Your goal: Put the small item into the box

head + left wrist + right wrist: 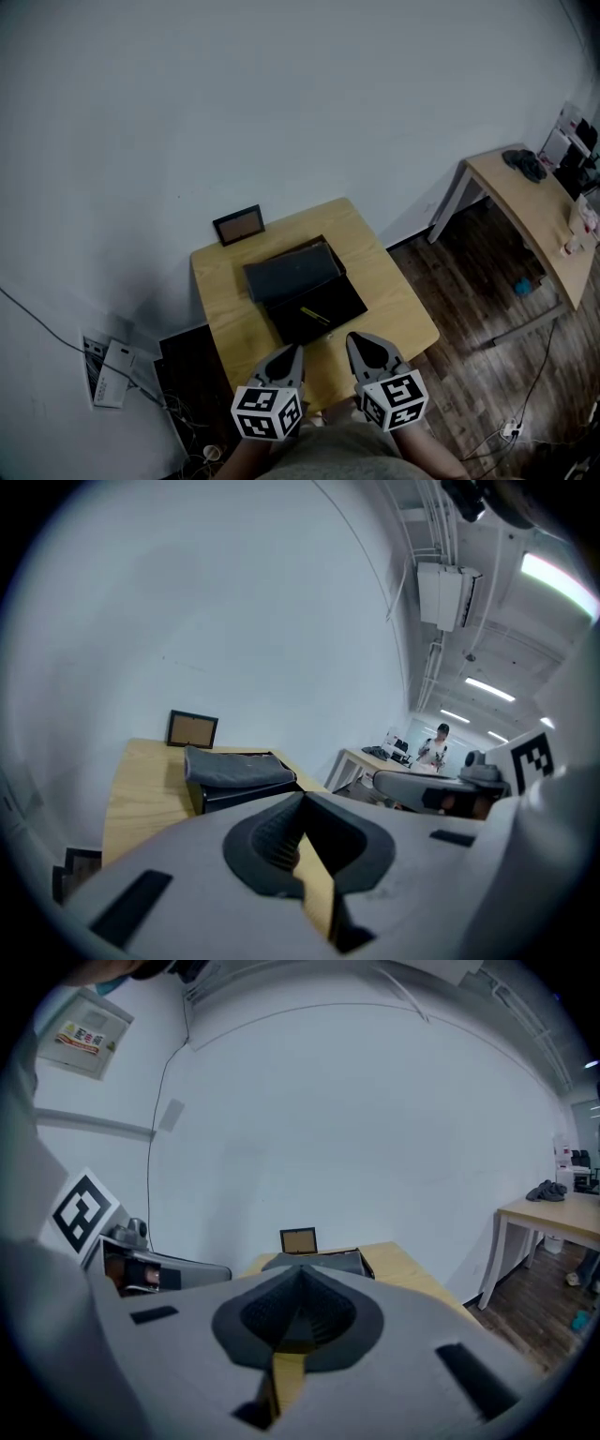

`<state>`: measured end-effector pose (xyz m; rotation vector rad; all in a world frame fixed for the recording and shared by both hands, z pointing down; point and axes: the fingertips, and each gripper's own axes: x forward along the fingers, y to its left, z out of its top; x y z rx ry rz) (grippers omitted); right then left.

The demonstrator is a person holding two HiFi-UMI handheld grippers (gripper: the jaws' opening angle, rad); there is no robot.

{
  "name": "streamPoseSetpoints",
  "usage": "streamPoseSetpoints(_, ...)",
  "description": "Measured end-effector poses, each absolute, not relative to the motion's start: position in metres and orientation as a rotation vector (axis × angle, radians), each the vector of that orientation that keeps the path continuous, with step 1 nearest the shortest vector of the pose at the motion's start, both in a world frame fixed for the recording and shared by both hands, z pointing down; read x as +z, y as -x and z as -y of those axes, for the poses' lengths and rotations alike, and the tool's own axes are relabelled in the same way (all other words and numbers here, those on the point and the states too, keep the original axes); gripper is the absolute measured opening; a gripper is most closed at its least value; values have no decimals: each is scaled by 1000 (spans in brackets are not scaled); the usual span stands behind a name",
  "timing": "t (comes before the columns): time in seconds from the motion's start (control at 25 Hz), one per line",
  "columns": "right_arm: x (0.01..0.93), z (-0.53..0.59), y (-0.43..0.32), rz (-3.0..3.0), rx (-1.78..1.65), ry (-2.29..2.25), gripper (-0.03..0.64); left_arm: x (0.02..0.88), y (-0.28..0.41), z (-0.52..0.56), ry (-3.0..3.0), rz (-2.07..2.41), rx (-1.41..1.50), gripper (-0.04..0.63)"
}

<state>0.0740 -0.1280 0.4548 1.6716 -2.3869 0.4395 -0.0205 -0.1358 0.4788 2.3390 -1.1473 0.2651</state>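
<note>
A black box (319, 305) lies open on the small wooden table (394, 291), its grey lid (292, 267) folded back toward the wall. A thin yellow item (314, 315) rests inside the box's dark base. My left gripper (292, 352) and right gripper (354, 342) hover side by side over the table's near edge, just short of the box, both shut with nothing between the jaws. In the left gripper view the box (234, 775) lies ahead beyond the closed tips (302, 799). The right gripper view has the box (319, 1260) straight past its closed tips (302, 1274).
A small dark picture frame (238, 225) stands at the table's back edge against the wall. A second, longer table (534, 211) with clutter is at the right. Cables and a white device (108, 373) lie on the floor at left. A person (439, 742) stands far off.
</note>
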Motion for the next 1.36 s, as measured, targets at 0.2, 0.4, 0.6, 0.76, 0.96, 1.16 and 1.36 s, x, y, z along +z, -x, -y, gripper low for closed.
streamPoseSetpoints(0.2, 447, 119, -76, 2408, 444, -1702, 2, 476, 20, 131, -2352, 1137, 261, 2)
streamPoseSetpoints(0.4, 445, 118, -73, 2417, 445, -1696, 0, 476, 23, 130, -2352, 1137, 258, 2)
streamPoseSetpoints(0.6, 440, 119, -67, 2424, 470, -1671, 0, 476, 23, 132, -2351, 1136, 255, 2)
streamPoseSetpoints(0.76, 440, 122, -73, 2424, 440, -1697, 0, 476, 20, 134, -2349, 1130, 253, 2)
streamPoseSetpoints(0.96, 439, 121, -77, 2431, 432, -1707, 0, 477, 17, 132, -2350, 1127, 255, 2)
streamPoseSetpoints(1.16, 440, 121, -80, 2435, 436, -1706, 0, 477, 16, 133, -2348, 1132, 257, 2)
streamPoseSetpoints(1.36, 438, 122, -81, 2449, 434, -1703, 0, 475, 13, 133, -2353, 1135, 250, 2)
